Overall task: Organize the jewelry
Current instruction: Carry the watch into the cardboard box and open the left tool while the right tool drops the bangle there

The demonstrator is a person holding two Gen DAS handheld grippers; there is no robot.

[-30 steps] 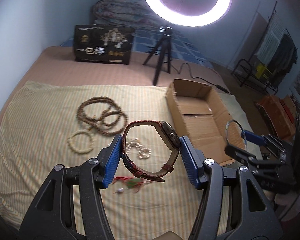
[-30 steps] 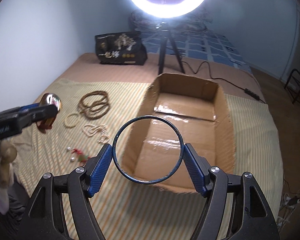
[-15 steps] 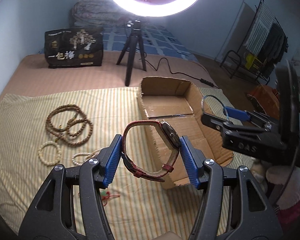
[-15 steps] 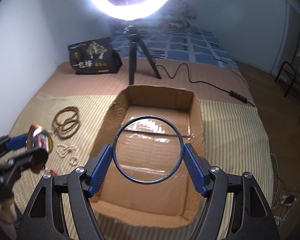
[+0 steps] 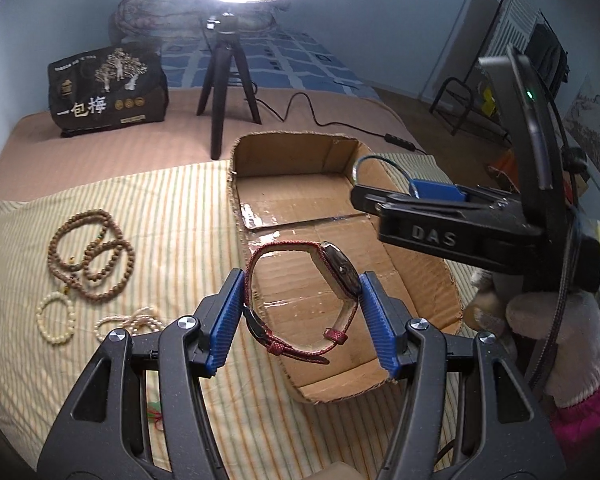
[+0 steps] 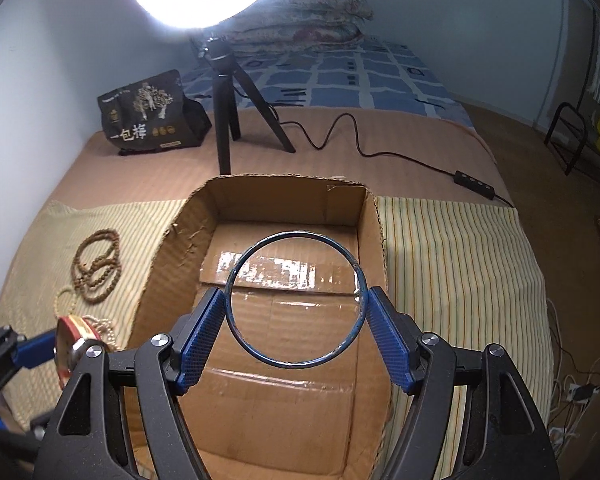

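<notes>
Our left gripper [image 5: 302, 320] has black arms, silver screws, ribbed blue pads; the right gripper [image 6: 296, 334] matches, stamped "DAS". Pale glove [image 5: 556, 344], pink cuff.

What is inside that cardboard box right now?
The cardboard box looks empty: only its bare taped floor shows. The blue bangle and the watch hang above it, clamped in the right gripper and left gripper. The grippers hide its near corners.

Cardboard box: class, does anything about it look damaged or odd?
Yes. The cardboard box has no flaps; its rim is ragged, and the left wall is scuffed and torn. Glossy tape covers the floor seam.
</notes>
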